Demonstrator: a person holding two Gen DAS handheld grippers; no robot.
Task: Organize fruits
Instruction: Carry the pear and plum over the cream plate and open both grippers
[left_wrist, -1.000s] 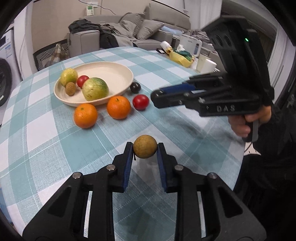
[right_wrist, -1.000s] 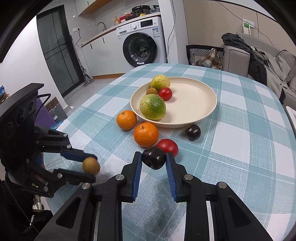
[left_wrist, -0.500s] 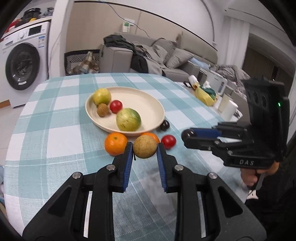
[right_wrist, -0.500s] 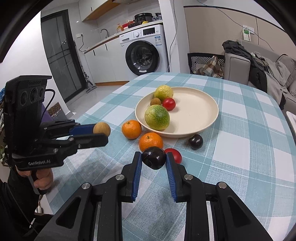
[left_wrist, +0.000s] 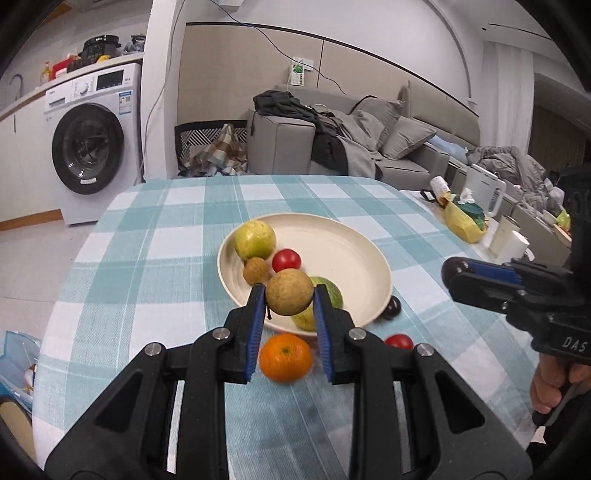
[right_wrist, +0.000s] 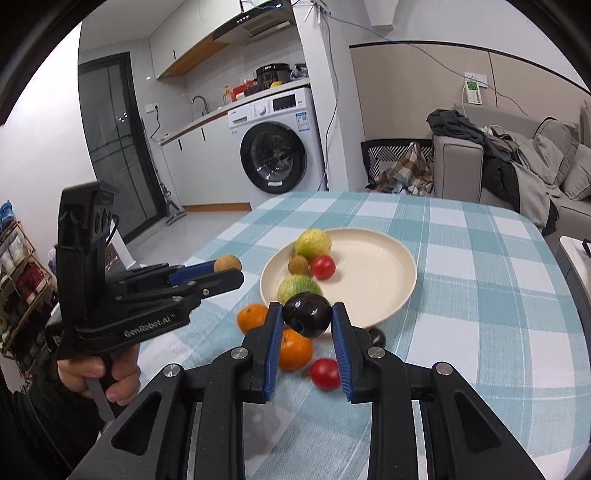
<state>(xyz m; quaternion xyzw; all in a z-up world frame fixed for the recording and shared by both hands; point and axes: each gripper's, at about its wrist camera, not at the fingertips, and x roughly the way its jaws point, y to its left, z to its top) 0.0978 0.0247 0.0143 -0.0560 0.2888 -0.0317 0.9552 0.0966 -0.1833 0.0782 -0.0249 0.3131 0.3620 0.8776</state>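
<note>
My left gripper (left_wrist: 289, 295) is shut on a round tan-brown fruit (left_wrist: 289, 291), held above the near rim of the cream plate (left_wrist: 354, 254). My right gripper (right_wrist: 306, 317) is shut on a dark purple plum (right_wrist: 307, 314), also near the plate's (right_wrist: 373, 273) front rim. On the plate lie a yellow-green fruit (left_wrist: 255, 239), a small brown fruit (left_wrist: 255, 270), a red tomato (left_wrist: 286, 260) and a green fruit (left_wrist: 328, 291), partly hidden. On the checked cloth in front lie an orange (left_wrist: 285, 356), a second orange (right_wrist: 252, 316), a red tomato (right_wrist: 324, 373) and a dark plum (left_wrist: 391, 307).
The round table (left_wrist: 155, 266) has a teal and white checked cloth; its edge curves close at the left. A side table with a yellow bag (left_wrist: 463, 221) and white cups stands to the right. A washing machine (left_wrist: 92, 144) and a sofa (left_wrist: 369, 147) stand behind.
Both grippers have risen with their fruit. The left one has swung toward the plate, so the plate now lies straight ahead. The right one has tilted up a little.
</note>
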